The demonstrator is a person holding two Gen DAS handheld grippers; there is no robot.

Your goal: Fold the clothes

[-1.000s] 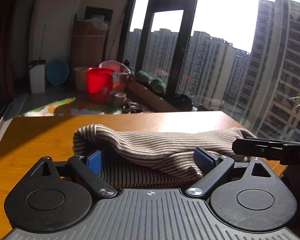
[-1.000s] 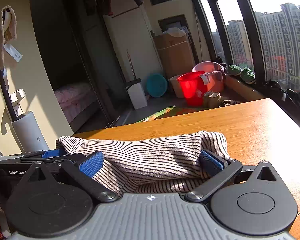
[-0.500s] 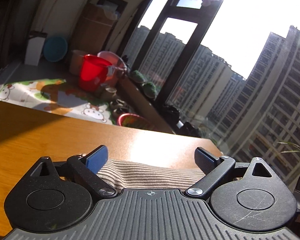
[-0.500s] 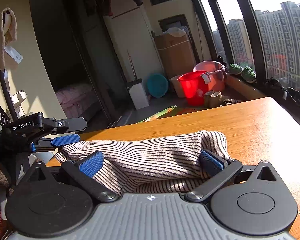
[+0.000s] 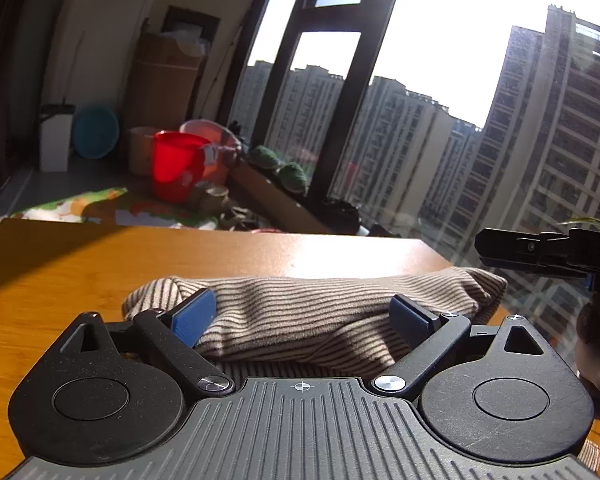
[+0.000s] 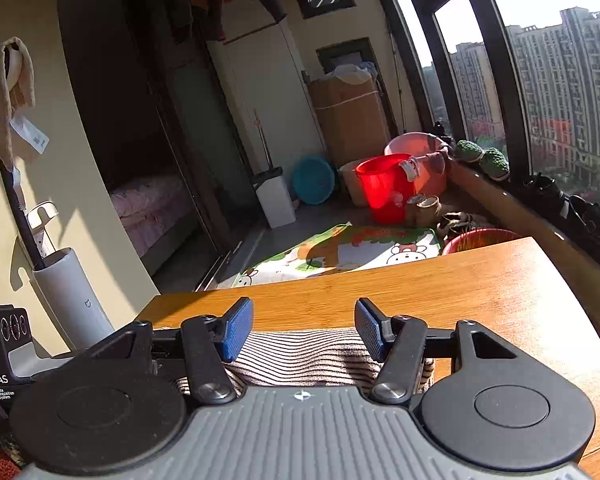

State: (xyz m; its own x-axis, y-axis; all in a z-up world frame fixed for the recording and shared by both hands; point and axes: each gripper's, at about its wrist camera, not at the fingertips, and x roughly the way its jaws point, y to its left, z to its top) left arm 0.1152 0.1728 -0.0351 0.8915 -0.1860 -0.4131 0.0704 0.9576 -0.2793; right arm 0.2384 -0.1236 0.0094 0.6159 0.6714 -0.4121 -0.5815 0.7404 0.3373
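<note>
Striped cloth (image 5: pixel 312 312) bundled on the bench (image 5: pixel 80 264).
Left claw (image 5: pixel 304 316) spread around the cloth; right claw (image 6: pixel 304 330) spread above its edge.

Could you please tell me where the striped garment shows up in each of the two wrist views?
Left wrist view: the striped garment spans the lower middle, lying on the wooden table between the open jaws.
Right wrist view: only a strip of it shows at bottom centre, between the jaws.
Shared landmark: the red bucket.
</note>
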